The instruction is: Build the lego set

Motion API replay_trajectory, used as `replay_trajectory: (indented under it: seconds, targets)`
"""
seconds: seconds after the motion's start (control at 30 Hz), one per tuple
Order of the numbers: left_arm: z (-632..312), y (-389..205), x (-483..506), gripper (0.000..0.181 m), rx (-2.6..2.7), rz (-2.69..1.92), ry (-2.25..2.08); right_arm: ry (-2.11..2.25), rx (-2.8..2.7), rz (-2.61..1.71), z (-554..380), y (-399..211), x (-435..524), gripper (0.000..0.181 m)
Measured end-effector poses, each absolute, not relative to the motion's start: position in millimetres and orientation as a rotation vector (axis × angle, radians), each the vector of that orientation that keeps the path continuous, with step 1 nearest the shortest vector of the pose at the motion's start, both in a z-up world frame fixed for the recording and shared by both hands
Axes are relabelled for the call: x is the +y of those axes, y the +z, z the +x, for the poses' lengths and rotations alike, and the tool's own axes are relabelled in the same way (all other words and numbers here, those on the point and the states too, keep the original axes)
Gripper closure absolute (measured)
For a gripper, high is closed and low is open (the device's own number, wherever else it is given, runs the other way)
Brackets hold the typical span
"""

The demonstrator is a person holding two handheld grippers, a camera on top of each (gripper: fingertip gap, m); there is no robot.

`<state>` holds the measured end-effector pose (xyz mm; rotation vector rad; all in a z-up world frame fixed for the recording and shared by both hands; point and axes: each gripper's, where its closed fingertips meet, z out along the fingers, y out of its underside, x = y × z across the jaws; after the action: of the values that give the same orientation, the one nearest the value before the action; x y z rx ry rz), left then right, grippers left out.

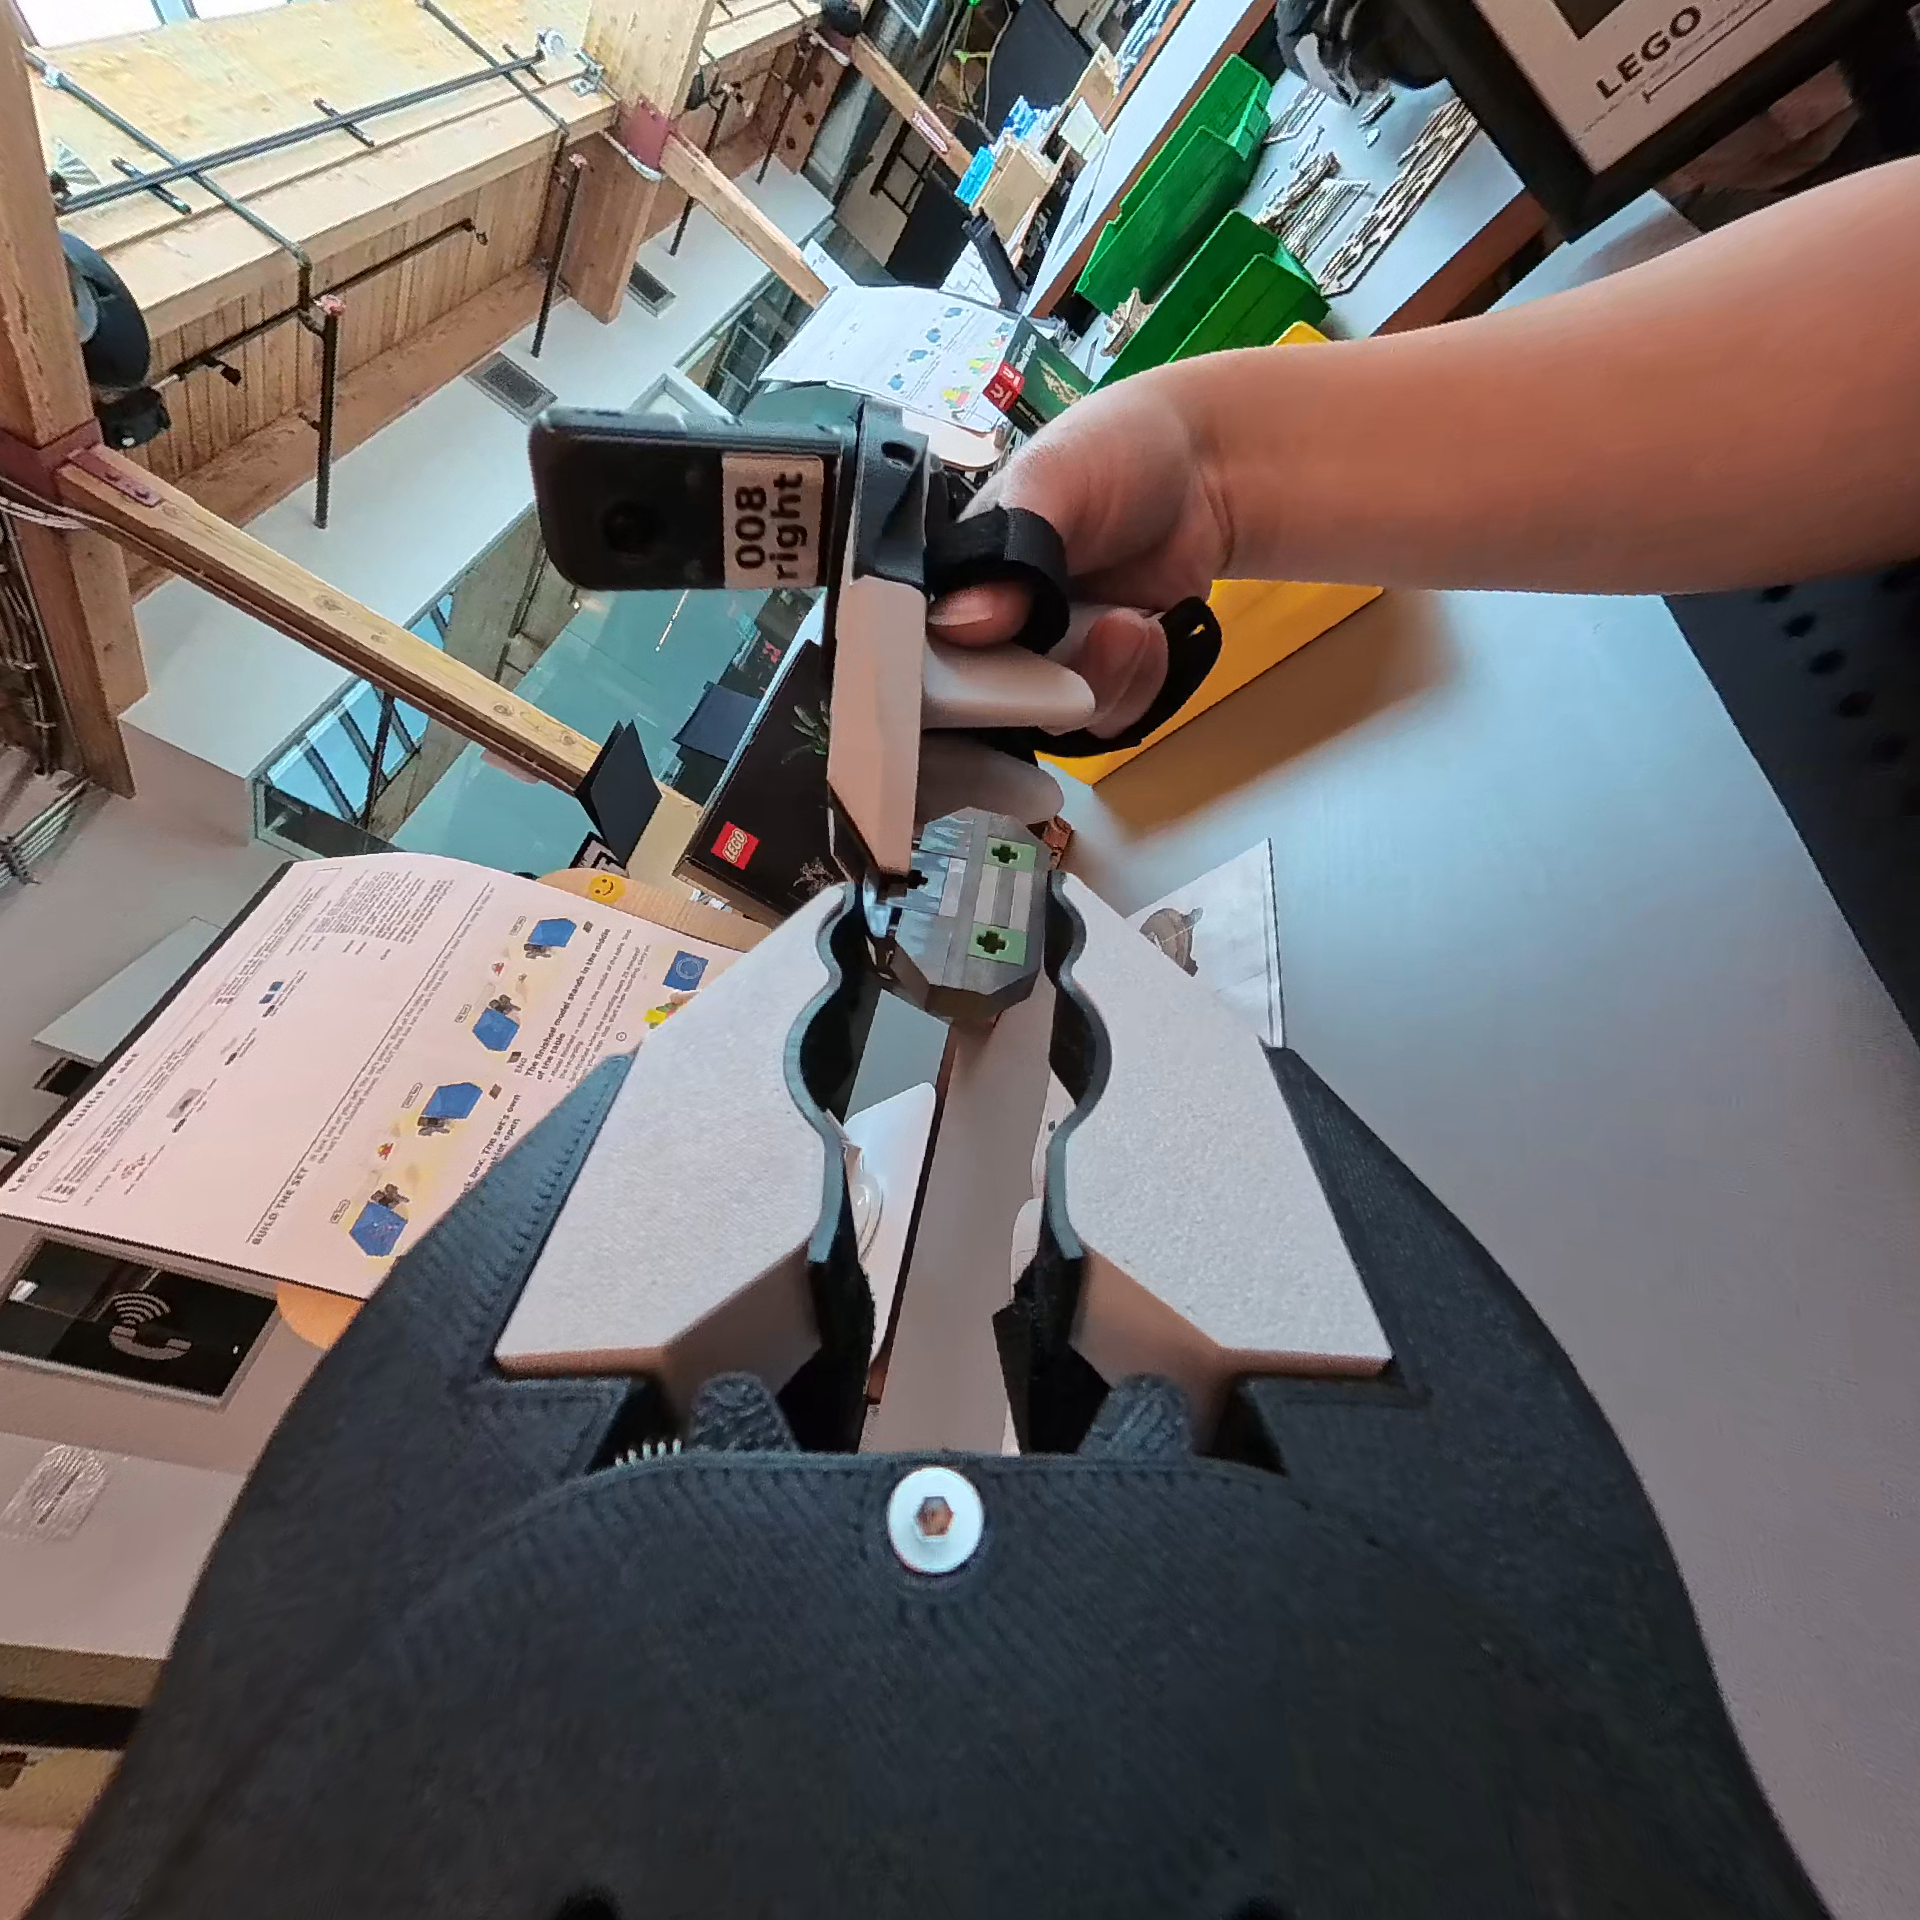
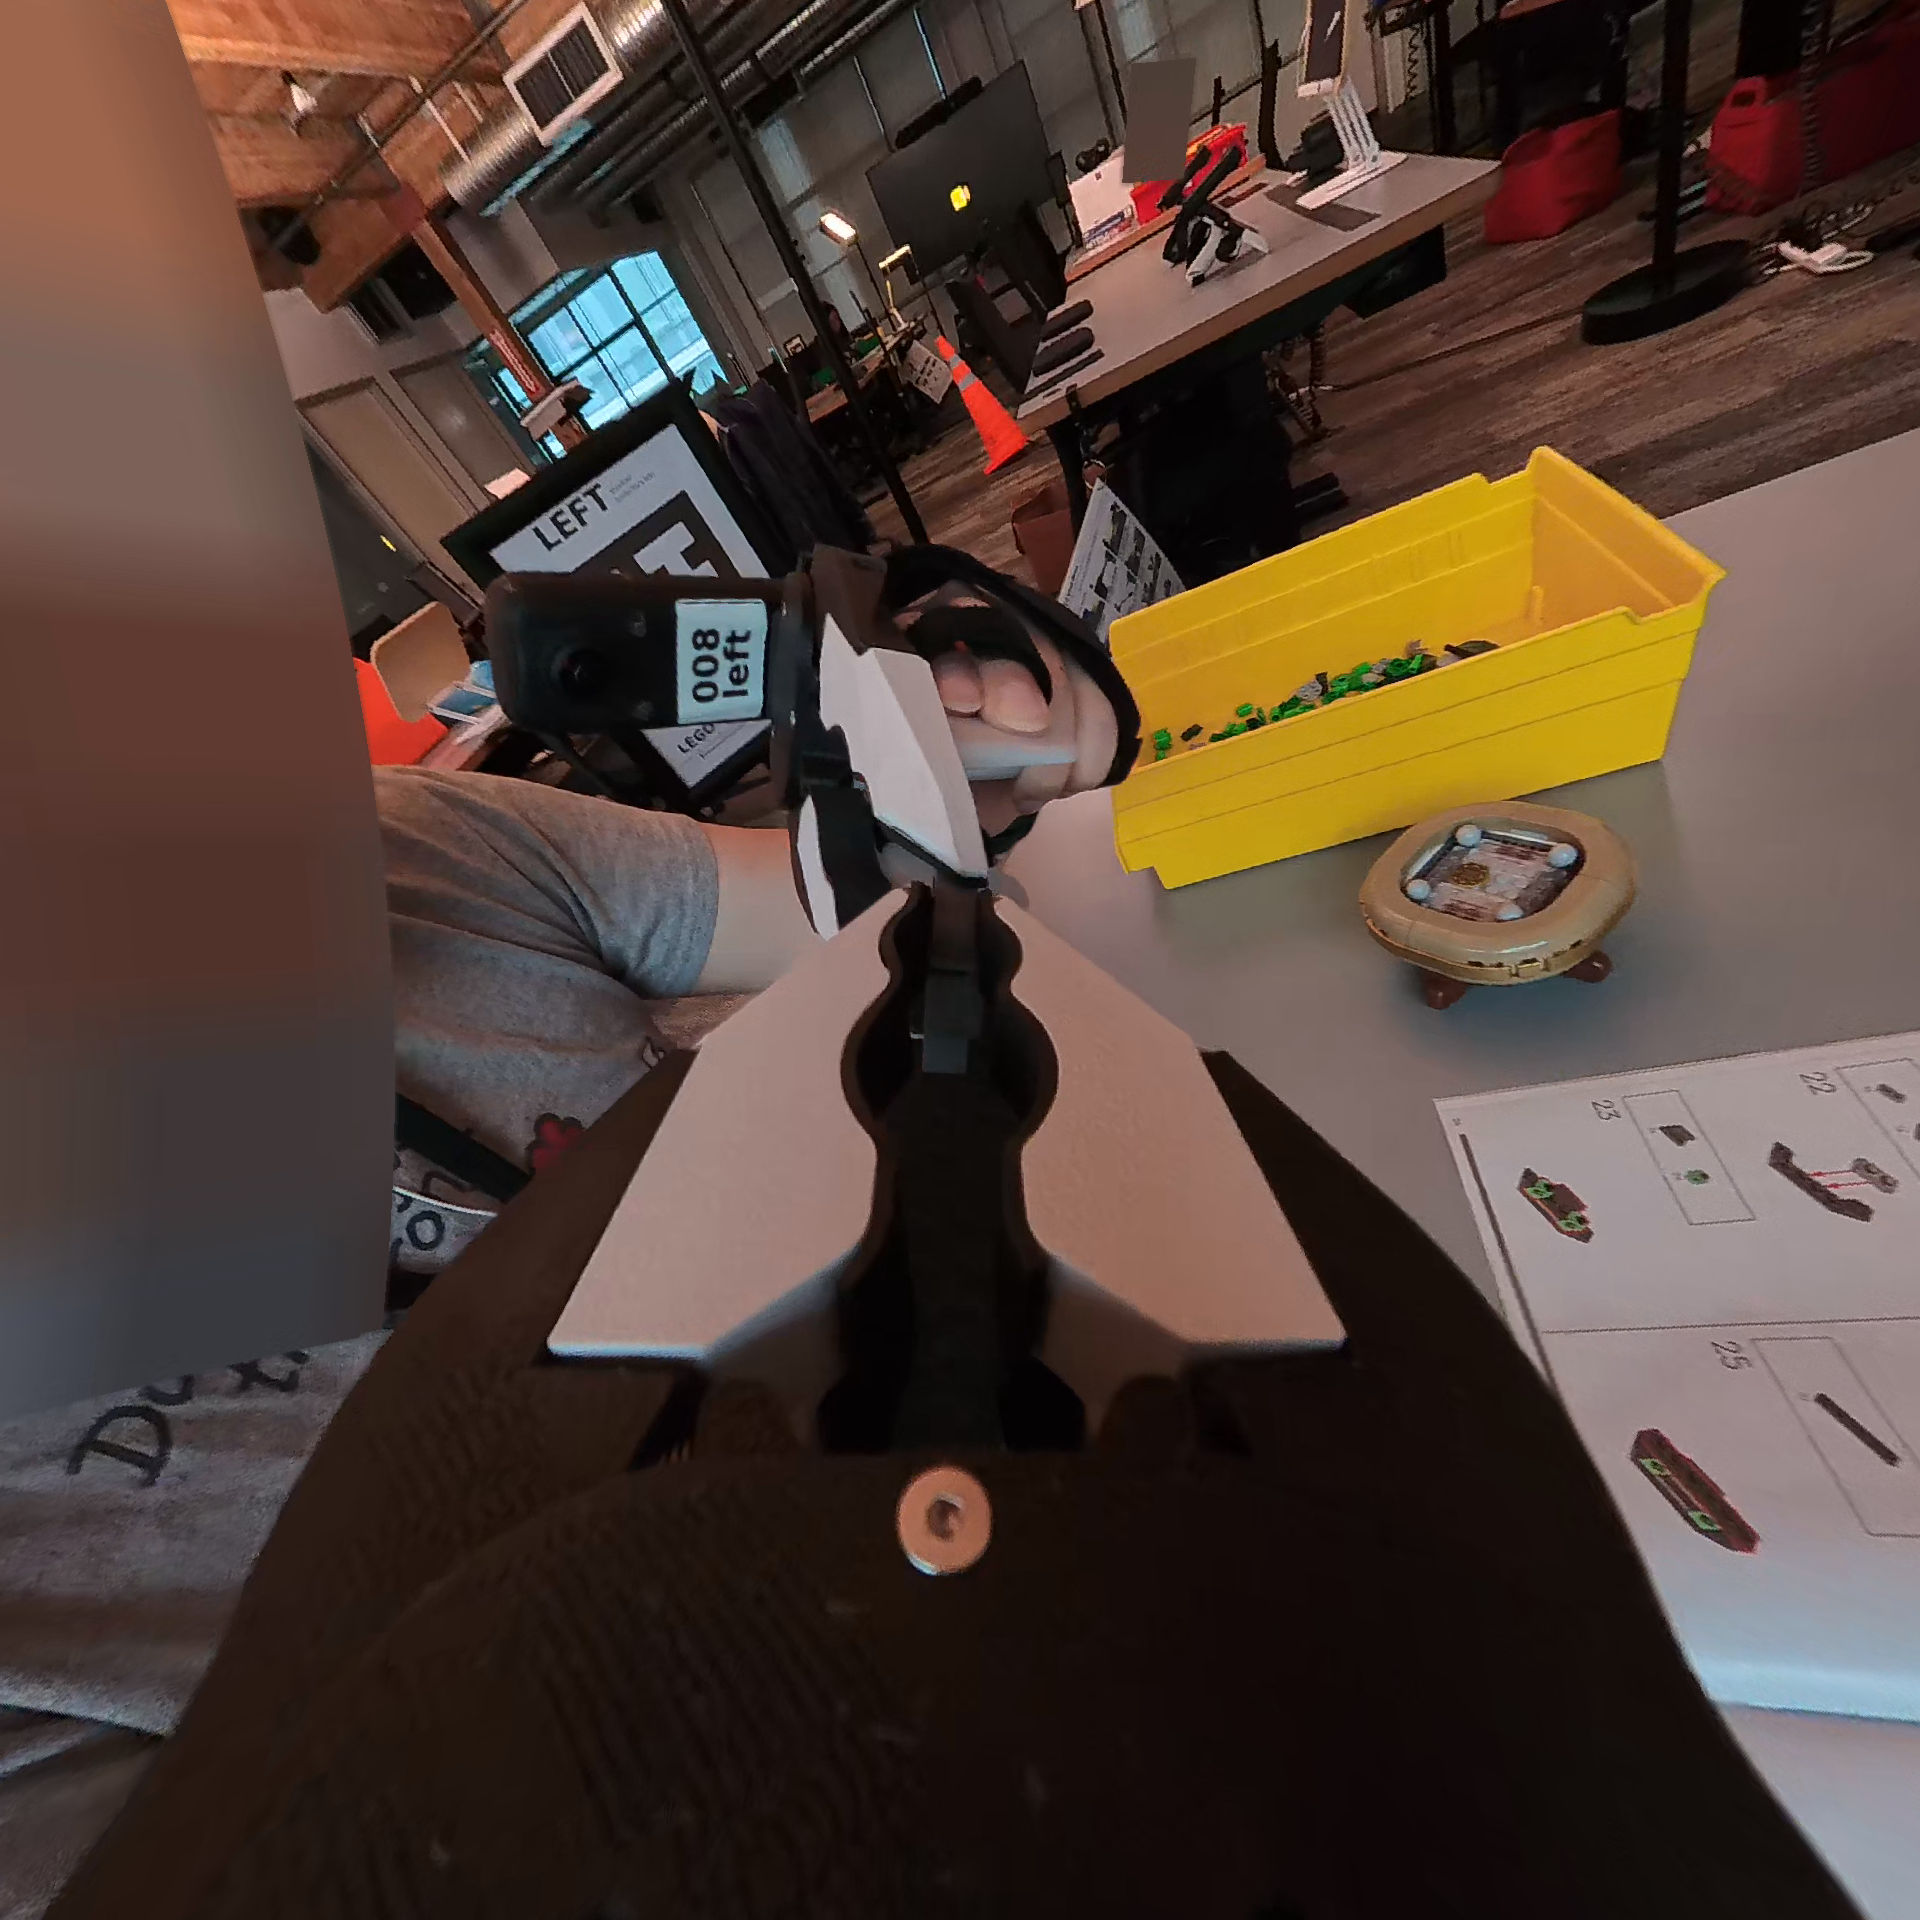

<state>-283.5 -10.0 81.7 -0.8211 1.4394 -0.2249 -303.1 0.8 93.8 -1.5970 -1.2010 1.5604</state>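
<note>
My left gripper [image 1: 951,914] is shut on a small dark grey lego assembly [image 1: 977,925] with two green cross-hole pieces on its face, held up above the grey table [image 1: 1558,935]. My right gripper [image 1: 881,878] comes down from above, and its tips touch the assembly's left end. In the right wrist view my right gripper [image 2: 948,920] is shut on a small black piece [image 2: 945,1023], tip to tip with the left gripper [image 2: 951,878]. The assembly is mostly hidden in that view.
A yellow bin [image 2: 1403,665] with several green and grey pieces stands on the table [image 2: 1247,987]. A round tan model base [image 2: 1496,894] sits in front of it. An open instruction booklet [image 2: 1714,1351] lies at the right. A printed sheet [image 1: 364,1039] and a black box [image 1: 769,810] stand behind. Left and right tips are no more than a few centimetres apart.
</note>
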Motion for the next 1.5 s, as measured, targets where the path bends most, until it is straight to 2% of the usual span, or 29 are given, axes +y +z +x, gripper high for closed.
replay_trajectory:
  seconds: [1.0,1.07,1.1,1.13,1.17,1.33,1.4,1.5]
  targets:
    - [-288,82,-7,0.149,1.43,-0.851,-0.209,1.472,-1.215,-1.555,-308,95,3,0.174]
    - [-289,85,-7,0.149,1.42,-0.851,-0.219,1.497,-1.228,-1.534,-307,97,1,0.172]
    - [-289,87,-7,0.149,1.411,-0.851,-0.224,1.494,-1.257,-1.506,-306,98,-2,0.162]
    - [-289,88,-7,0.149,1.405,-0.854,-0.23,1.461,-1.281,-1.464,-304,100,-3,0.145]
    - [-290,89,-7,0.149,1.402,-0.858,-0.241,1.386,-1.317,-1.399,-301,101,-3,0.142]
    - [-292,96,-13,0.149,1.385,-0.864,-0.333,0.906,-1.471,-0.944,-291,109,-18,0.142]
    - [-292,97,-15,0.15,1.387,-0.866,-0.355,0.738,-1.495,-0.882,-293,107,-18,0.148]
    - [-292,98,-18,0.149,1.387,-0.865,-0.389,0.594,-1.506,-0.81,-298,106,-20,0.145]
